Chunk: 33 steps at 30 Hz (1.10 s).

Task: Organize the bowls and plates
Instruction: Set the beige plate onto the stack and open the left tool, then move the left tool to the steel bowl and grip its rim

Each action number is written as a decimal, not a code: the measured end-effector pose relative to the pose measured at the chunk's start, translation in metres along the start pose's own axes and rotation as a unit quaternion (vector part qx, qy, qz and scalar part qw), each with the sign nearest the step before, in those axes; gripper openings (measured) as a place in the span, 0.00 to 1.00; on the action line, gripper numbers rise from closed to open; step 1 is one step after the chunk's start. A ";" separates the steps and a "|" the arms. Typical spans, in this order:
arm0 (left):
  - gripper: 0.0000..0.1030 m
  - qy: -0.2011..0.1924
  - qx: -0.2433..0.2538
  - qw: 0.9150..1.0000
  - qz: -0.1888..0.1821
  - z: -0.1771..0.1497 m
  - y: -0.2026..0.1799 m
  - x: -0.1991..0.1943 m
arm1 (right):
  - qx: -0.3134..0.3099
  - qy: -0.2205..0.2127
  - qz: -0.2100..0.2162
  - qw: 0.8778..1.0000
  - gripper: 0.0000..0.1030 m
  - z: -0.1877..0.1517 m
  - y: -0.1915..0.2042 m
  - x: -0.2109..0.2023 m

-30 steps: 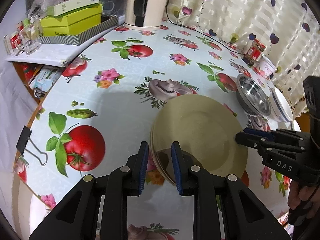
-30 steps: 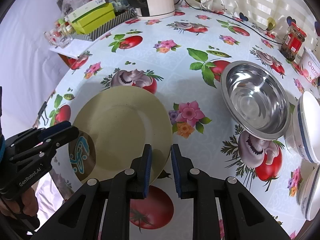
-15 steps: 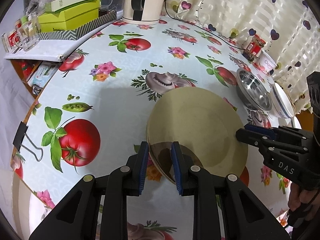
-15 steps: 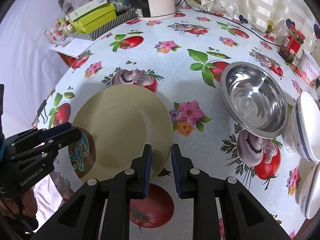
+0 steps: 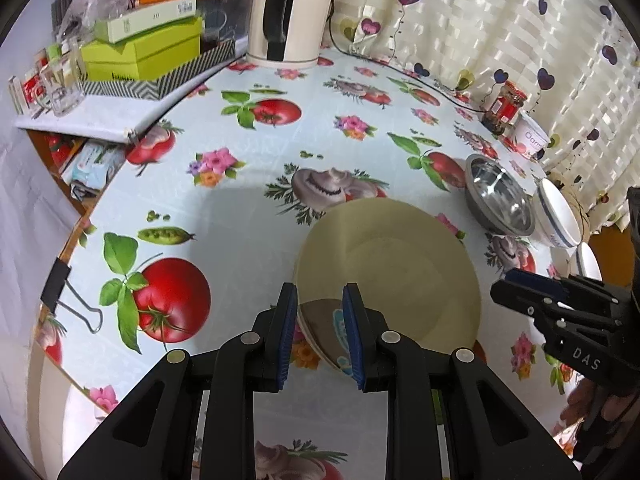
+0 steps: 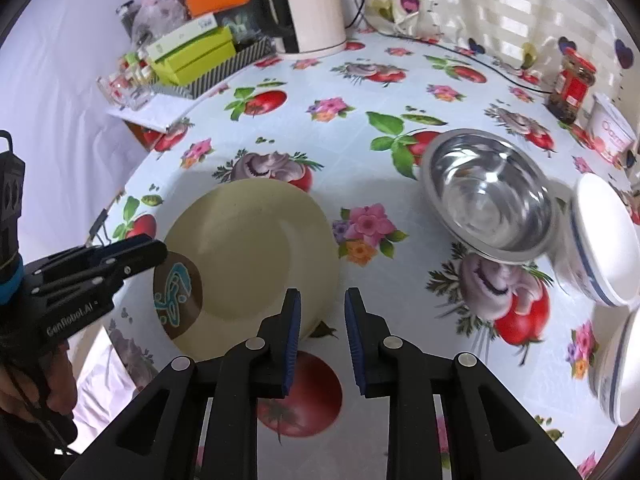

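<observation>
A stack of cream plates [image 5: 396,272] lies flat on the patterned tablecloth; it also shows in the right wrist view [image 6: 252,252]. A brown patch with a blue motif [image 6: 178,284] marks its rim. My left gripper [image 5: 320,332] is open, its jaws either side of that rim. My right gripper [image 6: 320,332] is open and empty, just off the plates' opposite edge. A steel bowl [image 6: 490,204] and a white bowl with a blue line [image 6: 604,240] stand to the right.
A kettle [image 5: 286,20], stacked boxes [image 5: 144,46] and glasses [image 5: 60,80] line the back left. A jar [image 6: 572,80] and a tub [image 6: 612,132] stand at the back right. Another white bowl [image 6: 624,364] sits at the right edge. A binder clip [image 5: 60,288] holds the cloth.
Both grippers have pulled back and risen a little, so more of the table shows. The plates lie where they were. Both jaws have opened a little.
</observation>
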<state>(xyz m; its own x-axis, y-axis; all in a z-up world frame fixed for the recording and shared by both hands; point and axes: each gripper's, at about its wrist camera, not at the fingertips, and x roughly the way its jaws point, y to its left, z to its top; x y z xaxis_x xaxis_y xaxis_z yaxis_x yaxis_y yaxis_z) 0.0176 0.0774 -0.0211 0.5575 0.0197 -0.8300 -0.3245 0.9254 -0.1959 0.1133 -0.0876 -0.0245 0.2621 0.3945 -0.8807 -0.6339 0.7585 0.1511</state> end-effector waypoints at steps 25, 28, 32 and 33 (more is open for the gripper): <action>0.23 0.015 0.072 0.993 -0.095 0.016 -0.071 0.001 | 0.118 -0.034 -0.077 0.989 0.37 -0.025 -0.047 -0.052; 0.23 0.017 0.076 0.991 -0.111 0.019 -0.075 0.004 | 0.124 -0.035 -0.088 0.988 0.37 -0.024 -0.049 -0.053; 0.23 0.017 0.075 0.989 -0.124 0.025 -0.076 0.006 | 0.128 -0.037 -0.098 0.986 0.37 -0.023 -0.050 -0.055; 0.23 0.017 0.074 0.989 -0.126 0.027 -0.076 0.006 | 0.128 -0.038 -0.100 0.986 0.37 -0.022 -0.050 -0.056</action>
<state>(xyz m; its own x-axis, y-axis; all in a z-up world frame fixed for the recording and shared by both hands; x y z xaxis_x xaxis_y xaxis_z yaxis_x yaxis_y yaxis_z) 0.0661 0.0170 0.0026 0.5797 -0.2294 -0.7819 -0.0610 0.9446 -0.3224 0.1148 -0.1592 0.0072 0.4227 0.2545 -0.8698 -0.3626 0.9271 0.0951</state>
